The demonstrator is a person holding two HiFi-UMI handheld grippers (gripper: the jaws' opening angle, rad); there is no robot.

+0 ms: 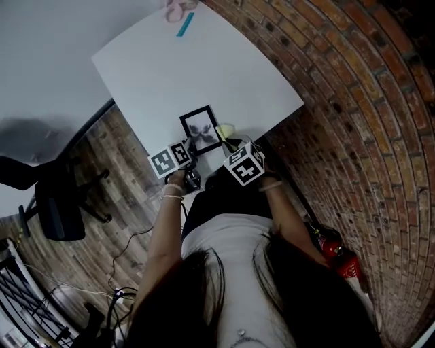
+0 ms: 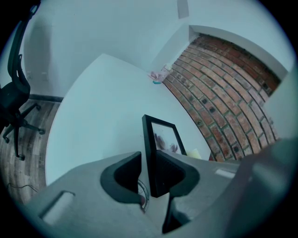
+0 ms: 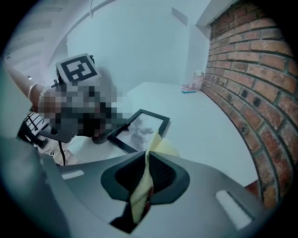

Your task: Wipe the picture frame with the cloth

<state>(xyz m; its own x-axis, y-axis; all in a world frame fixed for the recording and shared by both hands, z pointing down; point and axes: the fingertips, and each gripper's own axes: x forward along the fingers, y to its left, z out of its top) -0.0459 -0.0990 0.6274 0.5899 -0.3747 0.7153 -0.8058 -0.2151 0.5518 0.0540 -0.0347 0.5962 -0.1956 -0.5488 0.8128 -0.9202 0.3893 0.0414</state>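
A black picture frame (image 1: 201, 129) with a pale flower print sits near the front edge of the white table (image 1: 197, 64). My left gripper (image 1: 187, 158) is shut on the frame's near edge; in the left gripper view the frame (image 2: 160, 139) stands on edge between the jaws (image 2: 148, 174). My right gripper (image 1: 234, 146) is shut on a yellow cloth (image 1: 225, 129), which lies just right of the frame. In the right gripper view the cloth (image 3: 153, 153) hangs out of the jaws (image 3: 146, 179) and reaches toward the frame (image 3: 139, 130).
A brick wall (image 1: 353, 115) runs along the table's right side. A teal strip and a pink object (image 1: 182, 13) lie at the table's far end. A black office chair (image 1: 47, 197) stands at left. A red fire extinguisher (image 1: 336, 255) lies on the floor at right.
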